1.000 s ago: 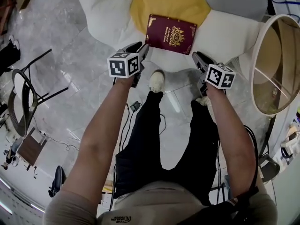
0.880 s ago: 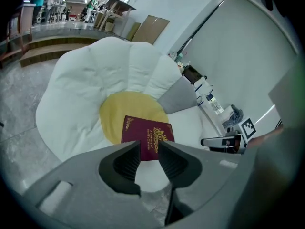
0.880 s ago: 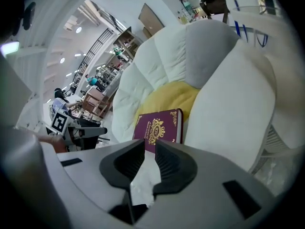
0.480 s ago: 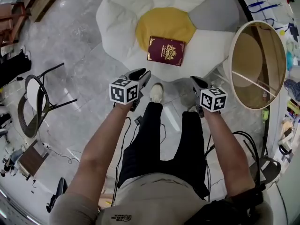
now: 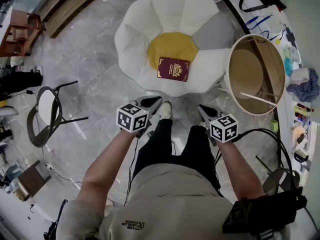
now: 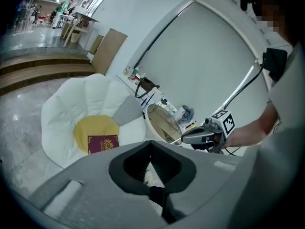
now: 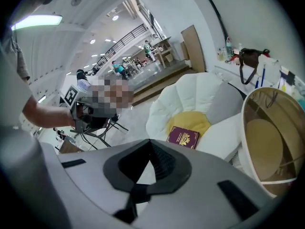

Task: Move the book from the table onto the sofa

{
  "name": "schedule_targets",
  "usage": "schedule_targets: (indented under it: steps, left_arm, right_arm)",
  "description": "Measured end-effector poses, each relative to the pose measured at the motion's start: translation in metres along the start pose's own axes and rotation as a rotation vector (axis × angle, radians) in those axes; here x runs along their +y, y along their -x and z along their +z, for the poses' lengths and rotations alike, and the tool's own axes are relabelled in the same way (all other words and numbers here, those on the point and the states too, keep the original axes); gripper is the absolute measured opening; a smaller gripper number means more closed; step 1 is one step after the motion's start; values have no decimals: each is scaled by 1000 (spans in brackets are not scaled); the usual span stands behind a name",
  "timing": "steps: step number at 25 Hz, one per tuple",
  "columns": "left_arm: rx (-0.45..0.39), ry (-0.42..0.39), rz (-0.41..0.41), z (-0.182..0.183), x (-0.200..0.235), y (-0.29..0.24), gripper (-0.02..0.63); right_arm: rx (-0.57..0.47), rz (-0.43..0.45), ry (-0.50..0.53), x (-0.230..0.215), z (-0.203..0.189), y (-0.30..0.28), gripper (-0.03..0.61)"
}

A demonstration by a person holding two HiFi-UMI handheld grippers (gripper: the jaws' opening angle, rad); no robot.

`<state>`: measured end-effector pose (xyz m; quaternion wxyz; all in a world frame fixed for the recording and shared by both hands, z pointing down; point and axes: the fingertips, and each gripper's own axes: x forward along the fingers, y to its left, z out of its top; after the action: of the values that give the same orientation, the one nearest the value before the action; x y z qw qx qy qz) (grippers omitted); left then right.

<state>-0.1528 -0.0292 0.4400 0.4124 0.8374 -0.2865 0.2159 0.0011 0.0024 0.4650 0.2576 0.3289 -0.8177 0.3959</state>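
The dark red book (image 5: 173,69) with a gold crest lies flat on the yellow centre of the white flower-shaped sofa (image 5: 145,29). It also shows in the left gripper view as the book (image 6: 103,143) and in the right gripper view as the book (image 7: 184,137). My left gripper (image 5: 156,100) hangs well short of the sofa, over the person's legs, shut and empty. My right gripper (image 5: 201,108) is level with it on the right, also shut with nothing in it. Their jaw tips meet at the left gripper (image 6: 149,141) and the right gripper (image 7: 149,140).
A round table (image 5: 231,81) with a pale rim stands just right of the sofa. A black-framed chair (image 5: 46,109) is on the marble floor at left. Cables trail by the person's feet, and clutter lines the right edge.
Both grippers have drawn back and up from the book's edges and their jaws have closed. The book stays on the sofa and looks smaller and farther off.
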Motion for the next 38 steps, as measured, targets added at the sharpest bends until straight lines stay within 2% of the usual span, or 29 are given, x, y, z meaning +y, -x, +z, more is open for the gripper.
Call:
schedule_targets:
  steps: [4,8,11,18,26,38]
  left_arm:
    - [-9,-90,-43,26,-55,40,8]
    - [-58,-145,-72,55,-103,74,8]
    - [-90,-174,-85,74,-134,92,8]
    - [-97,-225,-120,84,-189,111,8]
    - [-115,-277,-139,83,-203,133,8]
    - [-118,-302,-161,78,-192,146,8]
  right_arm:
    - [-53,11,47,41,28,49,14]
    - [-97,31,139,78,57,93,14]
    - [-148,40,161,94,77,123,14]
    - [-213,56,197,119,95,171,14]
    - [-239,63,232,148,99,178,13]
    - [-254,23,237,170,96,174,12]
